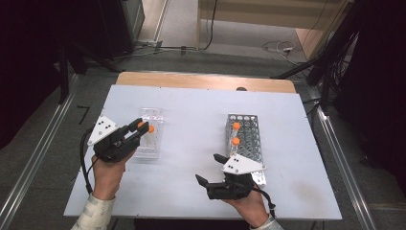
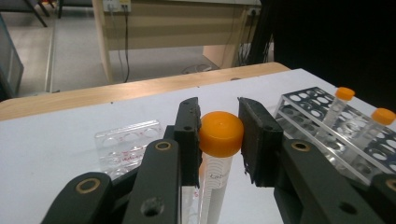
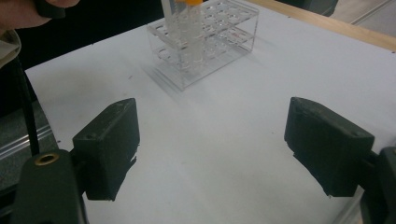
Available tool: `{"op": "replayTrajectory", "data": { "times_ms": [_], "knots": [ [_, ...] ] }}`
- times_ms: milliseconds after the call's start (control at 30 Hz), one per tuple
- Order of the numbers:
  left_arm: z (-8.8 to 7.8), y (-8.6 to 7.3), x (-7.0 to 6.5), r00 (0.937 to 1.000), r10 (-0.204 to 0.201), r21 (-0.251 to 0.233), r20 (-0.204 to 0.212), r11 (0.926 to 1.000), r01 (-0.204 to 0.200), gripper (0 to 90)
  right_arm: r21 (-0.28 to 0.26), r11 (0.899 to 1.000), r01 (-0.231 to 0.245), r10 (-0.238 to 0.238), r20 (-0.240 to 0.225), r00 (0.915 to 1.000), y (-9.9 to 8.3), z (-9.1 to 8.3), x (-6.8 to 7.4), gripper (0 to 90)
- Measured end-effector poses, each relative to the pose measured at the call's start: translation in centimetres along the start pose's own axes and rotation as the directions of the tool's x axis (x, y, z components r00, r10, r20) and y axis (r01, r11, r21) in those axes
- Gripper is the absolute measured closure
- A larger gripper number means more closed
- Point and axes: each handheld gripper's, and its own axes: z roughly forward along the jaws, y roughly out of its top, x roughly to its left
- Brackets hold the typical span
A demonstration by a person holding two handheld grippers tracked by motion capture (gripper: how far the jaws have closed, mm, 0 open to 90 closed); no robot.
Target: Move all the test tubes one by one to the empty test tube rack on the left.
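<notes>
My left gripper (image 1: 141,127) is shut on the orange cap of a clear tube (image 2: 221,133), with a pad on either side of the cap. The tube stands upright, its lower part down among the holes of the clear plastic rack (image 1: 149,139). In the right gripper view the same tube (image 3: 187,32) rises out of that clear rack (image 3: 219,37). My right gripper (image 1: 207,167) is open with nothing between its jaws. It hovers low over bare table near the front edge and points left toward the clear rack.
A metal tube rack (image 1: 249,143) stands right of centre. It holds two orange-capped tubes (image 1: 236,125) (image 1: 235,141) near its far end, and my right hand is just in front of it. The white table top (image 1: 191,110) ends in a wooden strip at the back.
</notes>
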Motion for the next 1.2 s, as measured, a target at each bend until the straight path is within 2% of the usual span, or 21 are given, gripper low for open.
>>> {"op": "replayTrajectory", "data": {
  "times_ms": [367,667,933,1200],
  "knots": [
    [1.1,-0.5,0.0,0.9995,0.019,0.027,-0.026,0.9995,-0.018,70.0,-0.015,1.0,-0.016,0.016,0.023,0.9996,-0.3,-1.0,-0.9,16.9],
    [1.2,-1.2,-0.2,0.9986,0.042,0.047,-0.032,0.9981,-0.04,69.9,-0.018,1.0,-0.015,0.016,0.026,0.9995,-0.4,-1.2,-0.9,17.0],
    [1.5,-2.1,-0.6,0.9959,0.079,0.076,-0.043,0.9942,-0.076,69.7,-0.019,1.0,-0.019,0.02,0.032,0.9993,-0.4,-1.3,-1.1,17.1],
    [1.5,-2.5,-0.6,0.9956,0.083,0.088,-0.044,0.993,-0.079,69.5,-0.02,1.0,-0.018,0.018,0.032,0.9993,-0.4,-1.3,-1.1,17.2]
  ]
}}
